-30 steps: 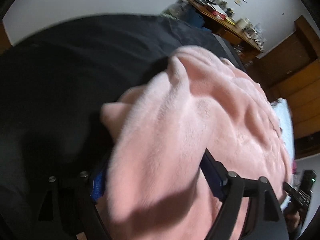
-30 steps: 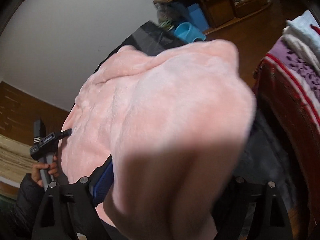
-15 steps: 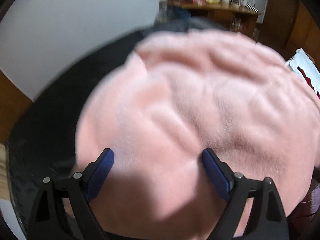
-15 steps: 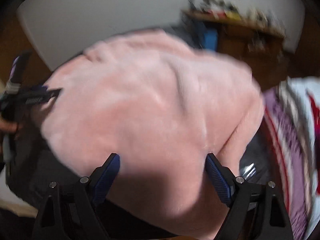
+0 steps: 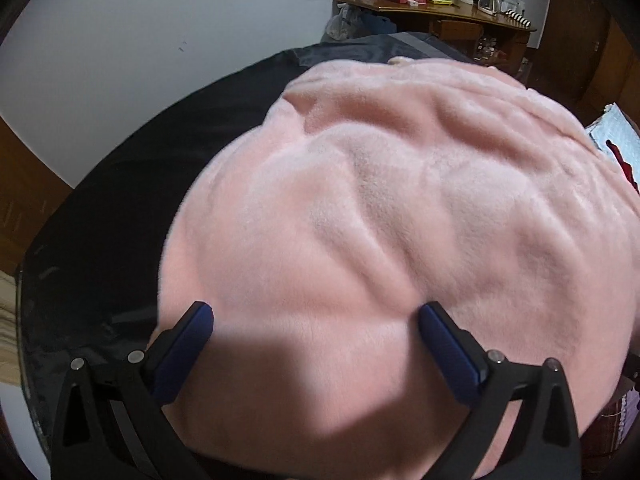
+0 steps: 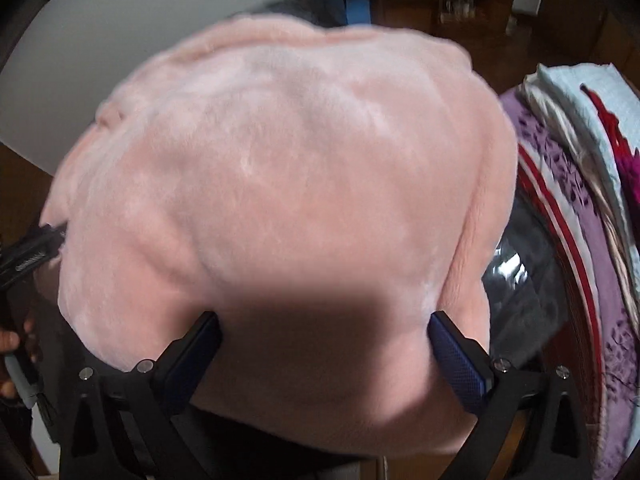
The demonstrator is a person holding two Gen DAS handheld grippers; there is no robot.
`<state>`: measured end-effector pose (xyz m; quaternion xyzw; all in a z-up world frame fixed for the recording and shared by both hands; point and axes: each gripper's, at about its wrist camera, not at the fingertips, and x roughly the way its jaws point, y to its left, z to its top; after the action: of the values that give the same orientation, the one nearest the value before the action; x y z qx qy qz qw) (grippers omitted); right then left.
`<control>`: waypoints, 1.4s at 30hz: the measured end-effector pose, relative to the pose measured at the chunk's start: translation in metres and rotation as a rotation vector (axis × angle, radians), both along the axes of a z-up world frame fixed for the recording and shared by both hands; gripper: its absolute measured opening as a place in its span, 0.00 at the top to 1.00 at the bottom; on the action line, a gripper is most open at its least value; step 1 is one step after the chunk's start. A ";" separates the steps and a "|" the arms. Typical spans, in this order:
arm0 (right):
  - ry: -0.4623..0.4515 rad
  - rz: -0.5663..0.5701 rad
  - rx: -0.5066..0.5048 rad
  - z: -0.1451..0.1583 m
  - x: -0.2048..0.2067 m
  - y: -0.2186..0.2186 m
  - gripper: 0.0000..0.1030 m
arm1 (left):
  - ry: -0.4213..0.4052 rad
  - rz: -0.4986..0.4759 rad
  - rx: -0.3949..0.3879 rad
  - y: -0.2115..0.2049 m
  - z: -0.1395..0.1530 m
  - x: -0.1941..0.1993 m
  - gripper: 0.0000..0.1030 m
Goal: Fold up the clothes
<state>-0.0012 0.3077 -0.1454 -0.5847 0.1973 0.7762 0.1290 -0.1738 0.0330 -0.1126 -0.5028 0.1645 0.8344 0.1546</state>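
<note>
Left wrist view: the left gripper (image 5: pixel 316 316) had its jaws spread wide, the blue pads (image 5: pixel 450 350) standing apart on either side of a pink fleece garment (image 5: pixel 380 208) and pinching nothing. The garment lay spread over a black cover (image 5: pixel 120 208) and filled most of the picture. A white wall (image 5: pixel 140 40) rose behind, and a wooden desk (image 5: pixel 436 12) cluttered with small items stood at the far end.

Right wrist view: the right gripper (image 6: pixel 324 332) also had its jaws spread, the pink fleece garment (image 6: pixel 288 168) bulging between and beyond them, held by neither. To the right, just beside the garment, sat a stack of folded textiles (image 6: pixel 580 200) in purple, red and pale blue. At the left edge the other gripper's black tip (image 6: pixel 36 244) met the garment's edge, with a person's hand (image 6: pixel 10 344) below it.
</note>
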 end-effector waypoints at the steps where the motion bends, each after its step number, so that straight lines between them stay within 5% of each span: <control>1: 0.024 -0.029 0.002 0.008 0.003 0.001 0.00 | 0.004 -0.002 -0.004 0.004 0.005 0.001 0.00; 5: 0.111 -0.124 0.041 0.048 0.016 -0.006 0.00 | 0.074 -0.061 0.053 0.006 0.049 0.029 0.00; 13: 0.376 -0.303 0.529 0.191 0.065 -0.081 0.00 | 0.180 -0.170 0.202 -0.001 0.142 0.081 0.00; 15: 0.398 -0.347 0.570 0.205 0.083 -0.097 0.00 | 0.175 -0.191 0.210 -0.008 0.153 0.101 0.00; 21: 0.261 -0.251 0.443 0.186 0.093 -0.112 0.00 | 0.101 -0.219 0.196 -0.006 0.152 0.117 0.00; 42: 0.313 -0.234 0.416 0.200 0.103 -0.131 0.00 | 0.099 -0.232 0.218 -0.015 0.161 0.126 0.00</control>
<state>0.1016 0.1766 0.0545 -0.3919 0.1173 0.8607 0.3030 -0.0476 0.0182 0.0482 -0.4188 0.1374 0.8477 0.2952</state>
